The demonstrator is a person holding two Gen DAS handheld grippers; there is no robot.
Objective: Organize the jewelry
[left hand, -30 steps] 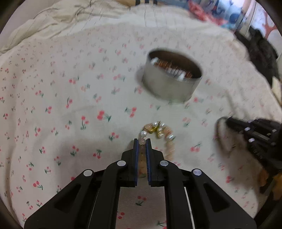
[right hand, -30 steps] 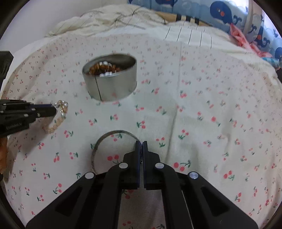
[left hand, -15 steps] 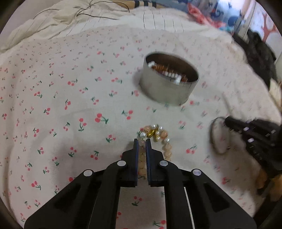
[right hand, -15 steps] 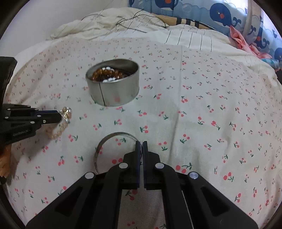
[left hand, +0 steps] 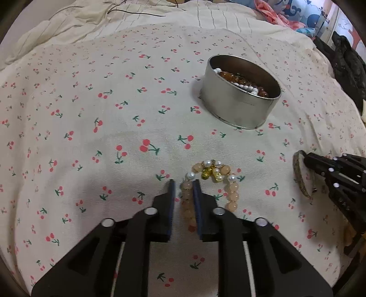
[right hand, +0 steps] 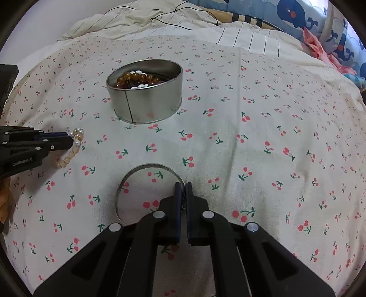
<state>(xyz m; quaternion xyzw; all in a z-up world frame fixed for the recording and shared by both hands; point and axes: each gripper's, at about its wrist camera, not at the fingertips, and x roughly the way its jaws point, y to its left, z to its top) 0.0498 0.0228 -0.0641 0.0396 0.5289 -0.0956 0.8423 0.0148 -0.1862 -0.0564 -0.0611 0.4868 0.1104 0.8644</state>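
My left gripper (left hand: 184, 182) straddles one strand of a peach bead bracelet (left hand: 231, 196) with pearls and a gold charm, lying on the cherry-print sheet; its jaws stand slightly apart around the beads. The same bracelet shows in the right wrist view (right hand: 68, 155) beside the left gripper (right hand: 68, 138). My right gripper (right hand: 183, 185) is shut on the rim of a thin metal bangle (right hand: 141, 168) lying flat on the sheet; the bangle also shows in the left wrist view (left hand: 299, 176). A round metal tin (left hand: 238, 107) (right hand: 146, 107) holds amber and white bead bracelets.
The cherry-print sheet (right hand: 263, 137) covers the bed. Rumpled cream bedding (right hand: 128, 20) with a black cord lies at the back. A whale-print cushion (right hand: 308, 20) and pink cloth are at the back right. Dark clothing (left hand: 347, 61) lies at the right edge.
My left gripper's jaws have widened a little around the bead bracelet. Both grippers have drifted slightly nearer the tin. The bangle stays pinched in the right gripper.
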